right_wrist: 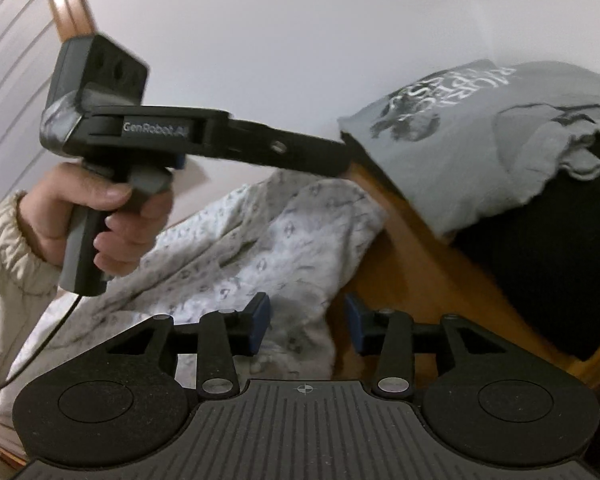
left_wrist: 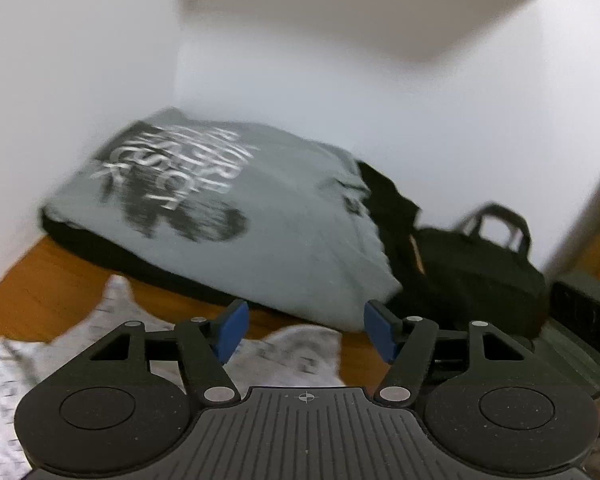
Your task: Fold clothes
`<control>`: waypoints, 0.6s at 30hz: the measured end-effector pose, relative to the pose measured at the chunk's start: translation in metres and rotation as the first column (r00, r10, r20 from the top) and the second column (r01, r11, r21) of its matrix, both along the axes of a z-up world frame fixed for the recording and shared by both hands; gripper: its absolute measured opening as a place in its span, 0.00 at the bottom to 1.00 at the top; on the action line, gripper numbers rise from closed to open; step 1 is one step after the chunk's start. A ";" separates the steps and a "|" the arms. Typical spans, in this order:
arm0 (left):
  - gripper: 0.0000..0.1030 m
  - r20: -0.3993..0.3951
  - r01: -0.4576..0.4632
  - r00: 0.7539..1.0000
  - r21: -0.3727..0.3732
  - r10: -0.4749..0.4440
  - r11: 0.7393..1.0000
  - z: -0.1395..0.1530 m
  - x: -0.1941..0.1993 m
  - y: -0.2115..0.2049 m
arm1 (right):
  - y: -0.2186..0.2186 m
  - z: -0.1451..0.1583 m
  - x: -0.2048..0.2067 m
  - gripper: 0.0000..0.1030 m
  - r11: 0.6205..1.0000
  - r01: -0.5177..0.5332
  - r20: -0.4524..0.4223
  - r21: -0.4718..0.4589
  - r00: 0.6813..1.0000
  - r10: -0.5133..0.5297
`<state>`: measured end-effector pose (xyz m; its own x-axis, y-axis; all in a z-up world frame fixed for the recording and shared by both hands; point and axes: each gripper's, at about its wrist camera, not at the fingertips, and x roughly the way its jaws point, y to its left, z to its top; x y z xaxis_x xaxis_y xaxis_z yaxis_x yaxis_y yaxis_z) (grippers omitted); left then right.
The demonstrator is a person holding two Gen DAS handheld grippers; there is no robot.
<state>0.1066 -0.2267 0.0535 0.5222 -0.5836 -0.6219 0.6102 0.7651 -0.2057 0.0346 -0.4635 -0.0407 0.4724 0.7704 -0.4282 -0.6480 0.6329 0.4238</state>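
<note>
Both views are blurred, and the white lettering on the folded grey T-shirt (left_wrist: 236, 216) cannot be read. We see it lying on a black garment (right_wrist: 548, 264) on the wooden table (left_wrist: 40, 280), in a corner of plain white walls (left_wrist: 300, 100). A black bag (left_wrist: 480, 276) sits just beside the pile. The pale patterned garment (right_wrist: 240, 248) lies crumpled at the near table edge, partly overhanging. Our left gripper (left_wrist: 306, 330) stands apart, gripping nothing, above that cloth. Our right gripper (right_wrist: 306, 326) also stands apart, with a fold of the patterned cloth between its pads; we cannot tell whether they touch it.
</note>
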 end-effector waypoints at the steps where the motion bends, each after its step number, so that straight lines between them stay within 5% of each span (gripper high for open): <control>1: 0.66 -0.008 0.012 1.000 0.022 -0.012 1.000 -0.004 0.000 -0.005 | 0.003 0.000 0.001 0.41 1.000 -0.002 0.006 -0.005 1.000 0.002; 2: 0.63 -0.017 0.021 1.000 0.046 -0.020 0.999 -0.007 0.001 -0.010 | 0.005 0.000 0.000 0.40 1.000 -0.003 0.014 -0.011 1.000 0.003; 4: 0.35 -0.033 0.033 0.999 0.095 -0.030 0.995 -0.014 0.003 -0.018 | 0.007 0.002 -0.004 0.25 1.000 -0.012 0.039 -0.022 0.999 0.013; 5: 0.03 -0.039 0.025 0.999 0.109 -0.020 0.994 -0.016 0.005 -0.019 | 0.007 0.002 -0.005 0.18 0.999 -0.019 0.051 -0.029 0.999 0.020; 8: 0.02 -0.034 -0.049 0.998 0.079 0.052 0.996 -0.013 0.010 -0.011 | 0.005 0.003 -0.014 0.04 0.998 -0.038 0.094 -0.048 0.995 0.042; 16: 0.00 -0.128 -0.178 0.979 -0.169 0.158 0.969 -0.004 0.024 0.026 | -0.013 0.000 -0.021 0.02 0.995 -0.062 0.102 -0.076 0.992 0.070; 18: 0.05 -0.130 -0.169 0.980 -0.149 0.150 0.974 -0.003 0.025 0.024 | -0.014 0.000 -0.021 0.03 0.995 -0.066 0.096 -0.073 0.993 0.072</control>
